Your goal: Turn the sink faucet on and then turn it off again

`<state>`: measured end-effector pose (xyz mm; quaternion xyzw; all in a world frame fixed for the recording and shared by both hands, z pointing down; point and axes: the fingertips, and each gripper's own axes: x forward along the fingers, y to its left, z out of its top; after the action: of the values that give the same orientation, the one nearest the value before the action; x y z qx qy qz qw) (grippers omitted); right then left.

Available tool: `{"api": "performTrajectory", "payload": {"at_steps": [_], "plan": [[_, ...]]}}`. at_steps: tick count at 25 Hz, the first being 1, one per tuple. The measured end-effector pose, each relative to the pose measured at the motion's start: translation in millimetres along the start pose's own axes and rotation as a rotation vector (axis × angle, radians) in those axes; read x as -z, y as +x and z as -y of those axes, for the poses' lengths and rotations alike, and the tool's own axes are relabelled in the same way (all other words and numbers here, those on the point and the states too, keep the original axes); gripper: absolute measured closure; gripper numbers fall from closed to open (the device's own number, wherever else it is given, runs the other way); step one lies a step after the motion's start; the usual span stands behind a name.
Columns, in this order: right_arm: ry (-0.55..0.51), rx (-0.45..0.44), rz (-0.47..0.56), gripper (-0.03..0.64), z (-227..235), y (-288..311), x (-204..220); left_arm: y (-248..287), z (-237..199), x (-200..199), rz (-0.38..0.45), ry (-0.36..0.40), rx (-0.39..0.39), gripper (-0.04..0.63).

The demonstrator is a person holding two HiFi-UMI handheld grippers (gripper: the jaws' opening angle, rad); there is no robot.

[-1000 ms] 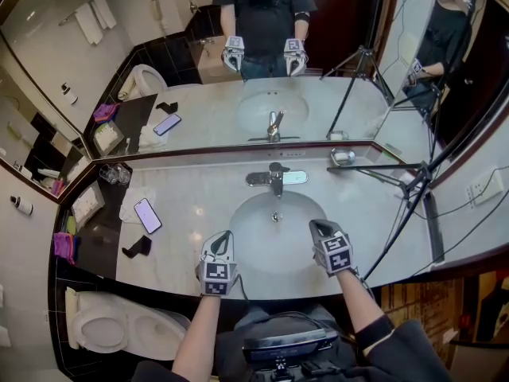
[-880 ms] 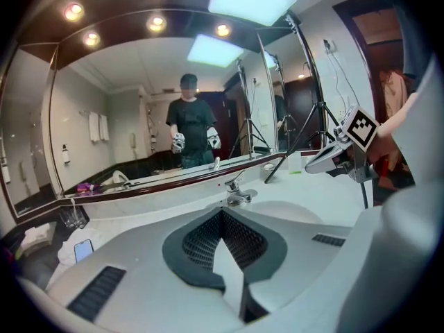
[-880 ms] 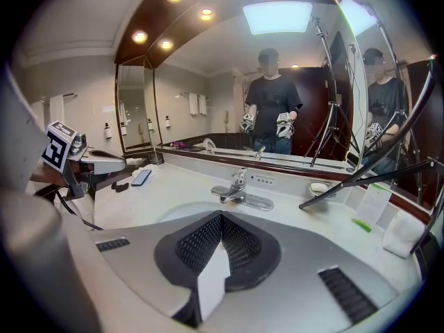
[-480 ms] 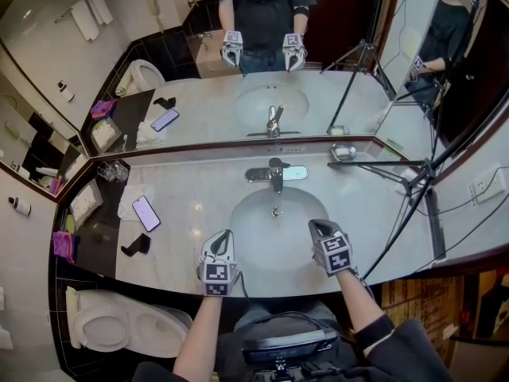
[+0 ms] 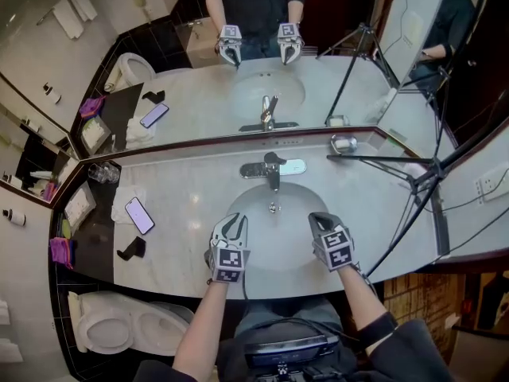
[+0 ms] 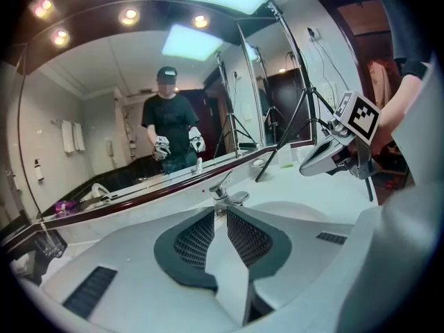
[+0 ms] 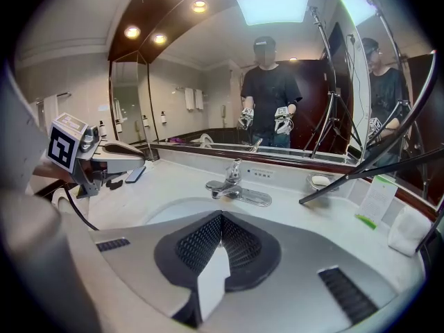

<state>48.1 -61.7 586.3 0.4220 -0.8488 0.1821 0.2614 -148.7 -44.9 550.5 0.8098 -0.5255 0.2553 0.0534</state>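
- The left gripper [image 5: 232, 223] hovers over the near left part of the sink [image 5: 262, 233]. Its jaws have just been opening and stand a narrow slit apart, with nothing between them.
- The right gripper [image 5: 320, 221] hovers over the sink's near right part. Its jaws are closed tip to tip on nothing.
- Both grippers point across the sink and neither touches anything.
- Left of the sink, a phone [image 5: 138, 215] lies face up on the counter [image 5: 191, 205].
- The faucet [image 5: 272, 168] stands at the middle of the sink's far rim. Its spout reaches over the bowl, well apart from both grippers.
- Beyond the sink to the right, a soap dish [image 5: 343, 143] sits on the counter, with a tripod leg [image 5: 382, 159] just beside it.
- Behind the sink, the mirror [image 5: 199, 94] shows the person holding both grippers.
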Motion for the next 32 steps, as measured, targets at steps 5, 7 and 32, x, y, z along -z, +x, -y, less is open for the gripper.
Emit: {"api": "performTrajectory", "payload": {"at_steps": [5,7,32], "plan": [[-0.005,0.010,-0.006,0.595,11.8,20.8,-5.2,56.2,1.2,-11.2,-0.005,0.085,0.045,0.506],[-0.009,0.021,-0.008,0.595,18.1,28.3,-7.8,80.8,0.2,-17.7,-0.008,0.126,0.065,0.479],[0.052,0.034,-0.038,0.595,49.4,65.1,30.7,248.8,39.3,-28.5,-0.061,0.508,0.257,0.388]]}}
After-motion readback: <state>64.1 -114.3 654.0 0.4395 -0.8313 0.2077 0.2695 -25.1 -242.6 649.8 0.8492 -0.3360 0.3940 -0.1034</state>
